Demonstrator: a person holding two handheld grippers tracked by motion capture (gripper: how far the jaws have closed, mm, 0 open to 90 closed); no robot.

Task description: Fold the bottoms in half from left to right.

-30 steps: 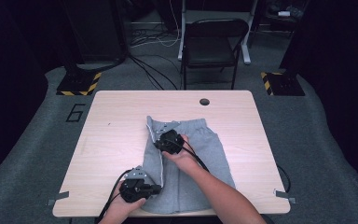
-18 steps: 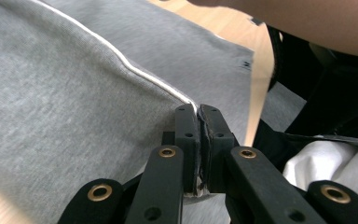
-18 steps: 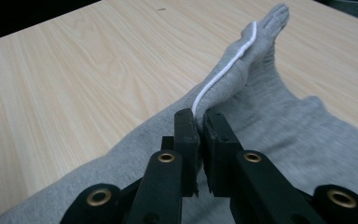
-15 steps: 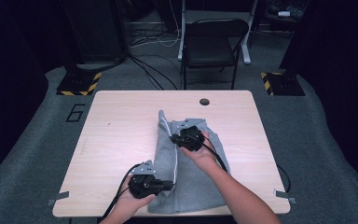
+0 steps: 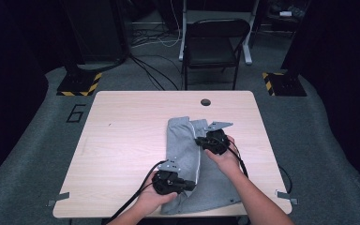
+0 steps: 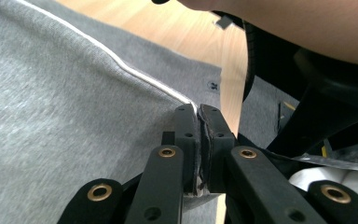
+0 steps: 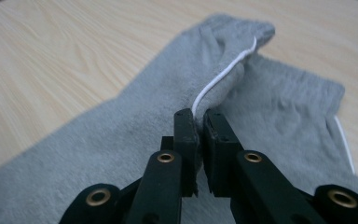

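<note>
Grey sweat shorts [image 5: 183, 150] with a white side stripe lie on the wooden table [image 5: 122, 140], one half lifted and folded over toward the right. My left gripper [image 5: 191, 183] is shut on the striped edge of the shorts [image 6: 74, 116] near the table's front edge. My right gripper [image 5: 199, 140] is shut on the same striped edge farther back, with the shorts [image 7: 168, 116] pinched between its jaws along the white stripe [image 7: 219, 77]. In the left gripper view a forearm [image 6: 307, 23] crosses overhead.
A round hole [image 5: 205, 101] sits in the table near its far edge. A black folding chair [image 5: 213, 47] stands behind the table. Cables [image 5: 154, 77] run over the grey floor. Bare wood spans the table's left half.
Both grippers have moved to the right, carrying the striped edge of the shorts with them. The lifted half has swung over onto the other half.
</note>
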